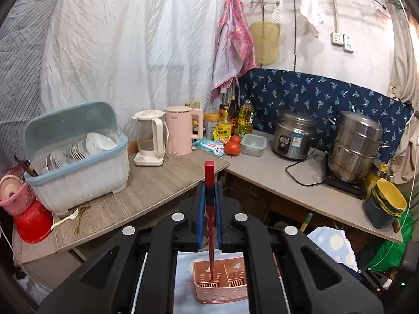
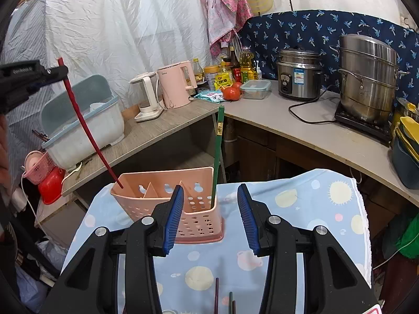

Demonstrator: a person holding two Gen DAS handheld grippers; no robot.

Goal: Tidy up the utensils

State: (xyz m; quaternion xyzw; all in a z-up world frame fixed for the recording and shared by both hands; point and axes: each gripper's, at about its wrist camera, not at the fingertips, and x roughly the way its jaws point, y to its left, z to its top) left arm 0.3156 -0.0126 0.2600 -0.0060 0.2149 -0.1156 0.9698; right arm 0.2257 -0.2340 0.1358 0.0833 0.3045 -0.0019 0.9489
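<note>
Right wrist view: left gripper [image 2: 56, 72] at ten o'clock pinches the thin, stiff, light, probably slippery red chopstick [image 2: 86, 128] near its top over the pink caddy [image 2: 167, 180]; right gripper [image 2: 209, 219] half-open, empty

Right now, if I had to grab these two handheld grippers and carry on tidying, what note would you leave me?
Left gripper: shut on a red chopstick, its tip dipping into the left end of the pink utensil holder.
Right gripper: open, empty, hovering just in front of the holder.
Done: one green chopstick stands in the holder's right compartment.
Left: let the red one drop in, then collect the few chopsticks lying on the blue cloth near you and slot them in too.
</note>
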